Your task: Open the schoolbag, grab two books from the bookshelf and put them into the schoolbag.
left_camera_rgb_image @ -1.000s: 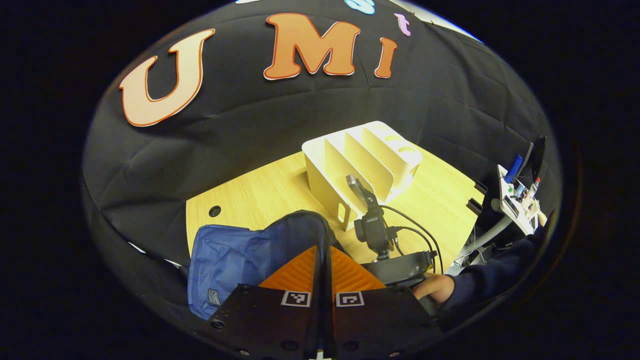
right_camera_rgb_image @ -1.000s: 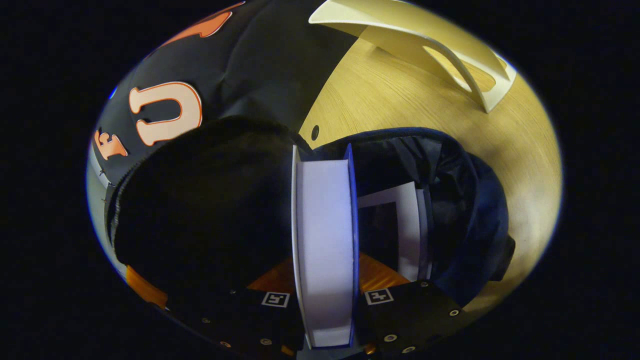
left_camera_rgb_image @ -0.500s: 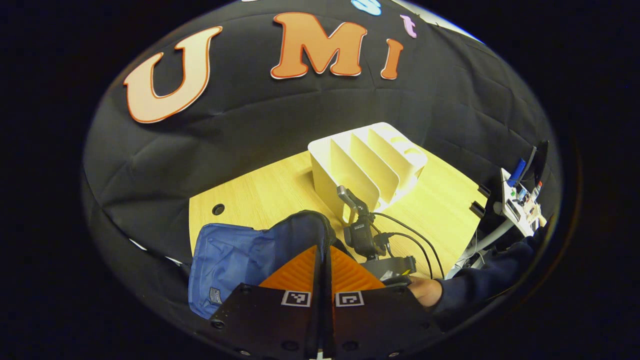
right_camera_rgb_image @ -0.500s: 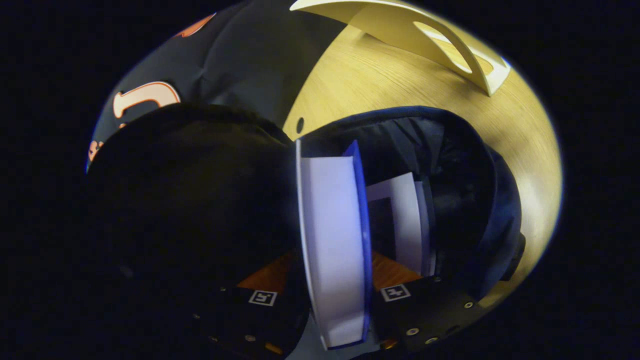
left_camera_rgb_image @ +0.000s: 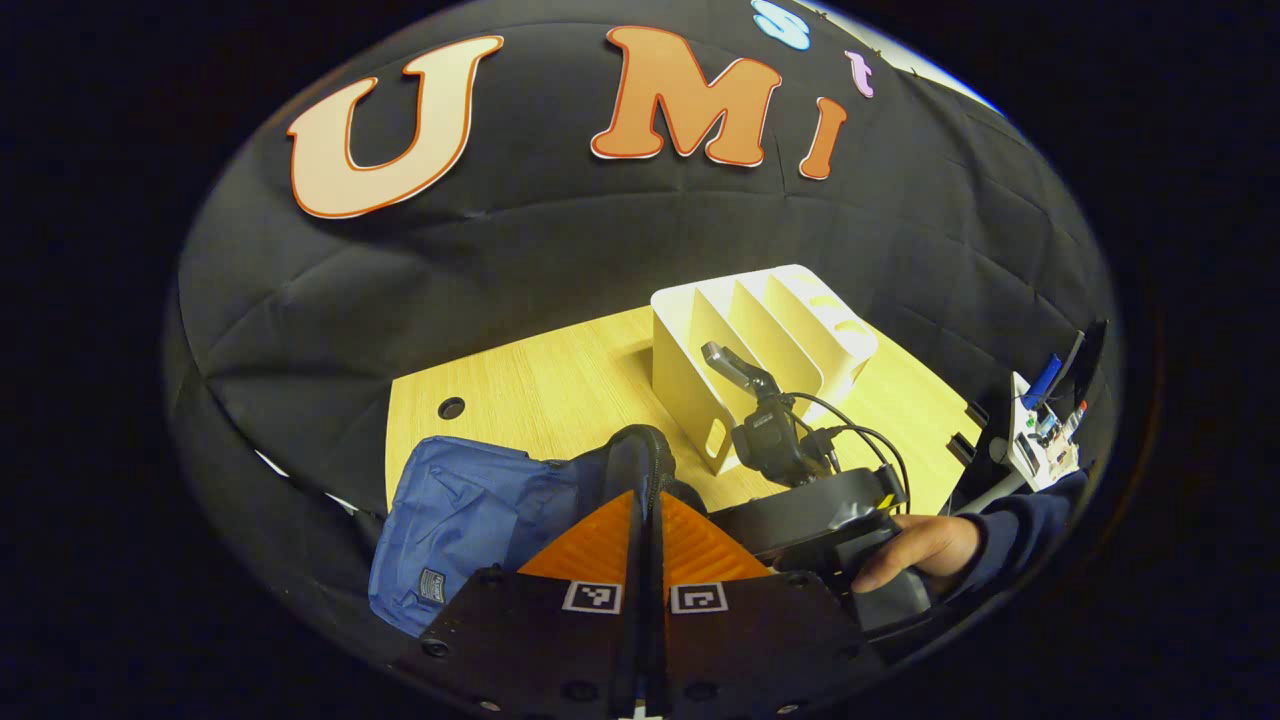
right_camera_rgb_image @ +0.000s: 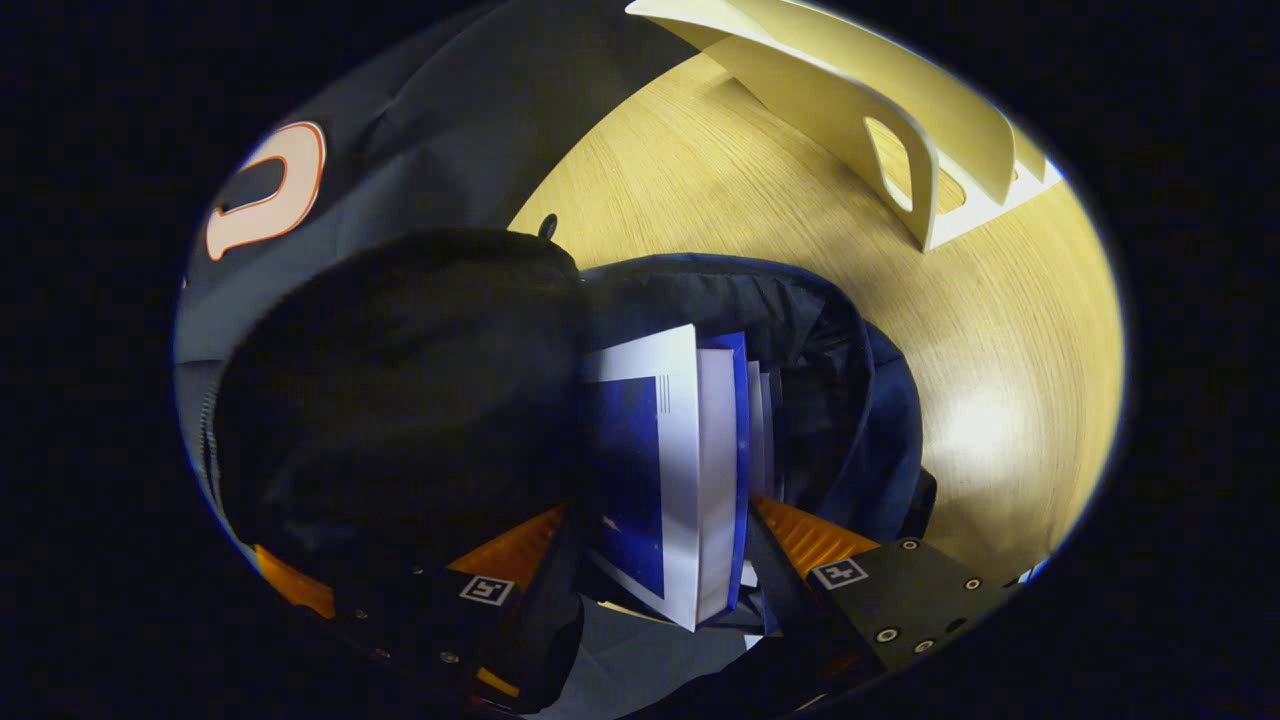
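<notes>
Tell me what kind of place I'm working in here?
Most likely a staged recording booth, not a real home: a light wooden table backed by a black cloth wall, with an empty white bookshelf, a blue schoolbag and camera gear and cables on it.

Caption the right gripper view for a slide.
Right gripper open over the open schoolbag, blue book released inside beside another; bookshelf behind on the wooden table.

The schoolbag's dark flap hides the books' left side.
</notes>
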Action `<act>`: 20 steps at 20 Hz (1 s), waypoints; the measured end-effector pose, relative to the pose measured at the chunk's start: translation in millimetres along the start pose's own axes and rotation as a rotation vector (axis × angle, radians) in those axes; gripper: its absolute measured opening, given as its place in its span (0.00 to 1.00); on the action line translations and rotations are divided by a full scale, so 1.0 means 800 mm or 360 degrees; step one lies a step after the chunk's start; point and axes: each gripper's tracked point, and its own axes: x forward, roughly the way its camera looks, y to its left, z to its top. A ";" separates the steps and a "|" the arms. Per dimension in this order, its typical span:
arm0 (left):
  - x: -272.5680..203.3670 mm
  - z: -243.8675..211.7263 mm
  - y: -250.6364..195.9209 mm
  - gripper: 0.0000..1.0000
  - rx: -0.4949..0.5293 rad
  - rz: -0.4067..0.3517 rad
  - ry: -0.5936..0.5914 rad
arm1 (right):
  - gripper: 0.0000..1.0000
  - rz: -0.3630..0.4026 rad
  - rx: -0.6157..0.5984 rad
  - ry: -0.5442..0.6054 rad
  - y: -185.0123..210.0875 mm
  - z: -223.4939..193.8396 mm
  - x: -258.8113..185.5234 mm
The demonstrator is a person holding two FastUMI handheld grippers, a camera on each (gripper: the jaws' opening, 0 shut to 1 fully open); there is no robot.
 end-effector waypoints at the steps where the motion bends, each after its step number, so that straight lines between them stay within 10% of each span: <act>1: 0.001 -0.002 0.000 0.04 0.0002 0.0001 0.0004 | 0.92 0.0006 -0.0002 0.0005 0.003 -0.001 -0.003; 11: -0.002 -0.004 0.007 0.04 -0.0035 0.0046 -0.0019 | 0.92 0.0054 -0.0086 0.0144 0.011 -0.033 -0.006; 20: 0.010 -0.012 -0.009 0.05 -0.0062 0.0080 0.0006 | 0.92 0.0002 -0.0255 -0.0286 -0.010 0.051 -0.127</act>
